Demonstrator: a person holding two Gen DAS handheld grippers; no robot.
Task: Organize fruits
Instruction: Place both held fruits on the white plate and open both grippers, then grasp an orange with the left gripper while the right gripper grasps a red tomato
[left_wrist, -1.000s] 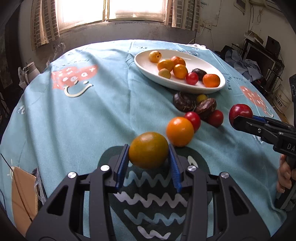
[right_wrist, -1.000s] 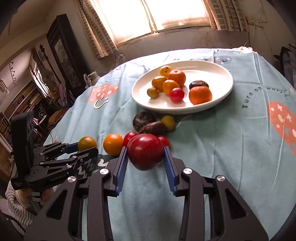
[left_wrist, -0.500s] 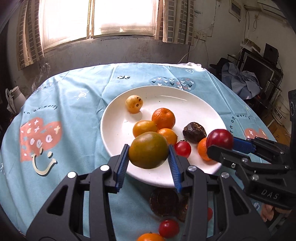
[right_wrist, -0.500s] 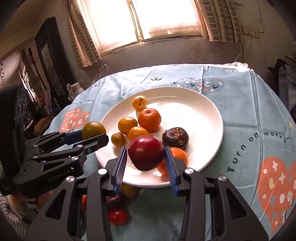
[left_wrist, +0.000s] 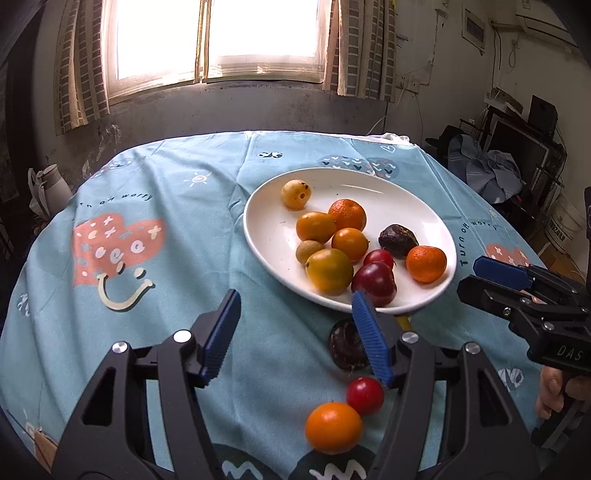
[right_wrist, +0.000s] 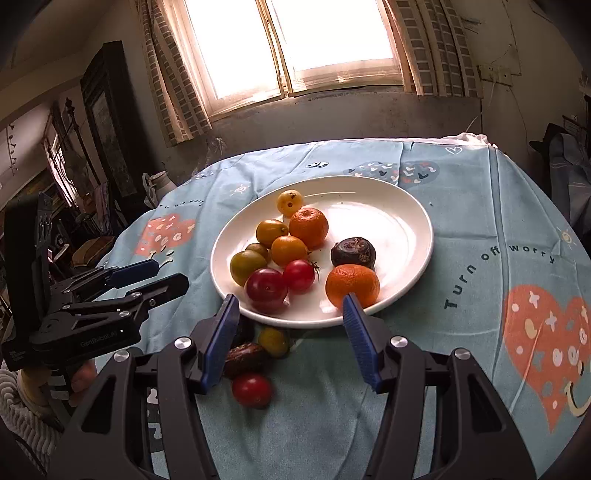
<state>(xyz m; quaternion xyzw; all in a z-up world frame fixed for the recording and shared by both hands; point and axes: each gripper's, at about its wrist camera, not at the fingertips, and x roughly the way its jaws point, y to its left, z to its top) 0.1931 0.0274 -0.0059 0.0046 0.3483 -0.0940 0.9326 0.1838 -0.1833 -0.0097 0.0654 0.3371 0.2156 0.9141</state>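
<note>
A white plate (left_wrist: 391, 184) (right_wrist: 406, 206) on the blue tablecloth holds several fruits. Among them are a green-orange fruit (left_wrist: 328, 270) (right_wrist: 246, 266) and a dark red plum (left_wrist: 373, 283) (right_wrist: 266, 290) near the plate's front rim. My left gripper (left_wrist: 295, 332) is open and empty, just short of the plate's front edge. My right gripper (right_wrist: 288, 332) is open and empty, in front of the plate's near rim. Loose on the cloth lie an orange (left_wrist: 333, 427), a red tomato (left_wrist: 365, 396) (right_wrist: 252, 389), a dark brown fruit (left_wrist: 345, 345) (right_wrist: 245, 359) and a small yellow-green fruit (right_wrist: 274, 341).
The right gripper (left_wrist: 524, 295) shows at the right of the left wrist view; the left gripper (right_wrist: 110, 295) shows at the left of the right wrist view. The round table's edge drops off on all sides. A window wall stands behind.
Both grippers opened and drew back from over the plate. The green-orange fruit and the red plum now lie on the plate, let go.
</note>
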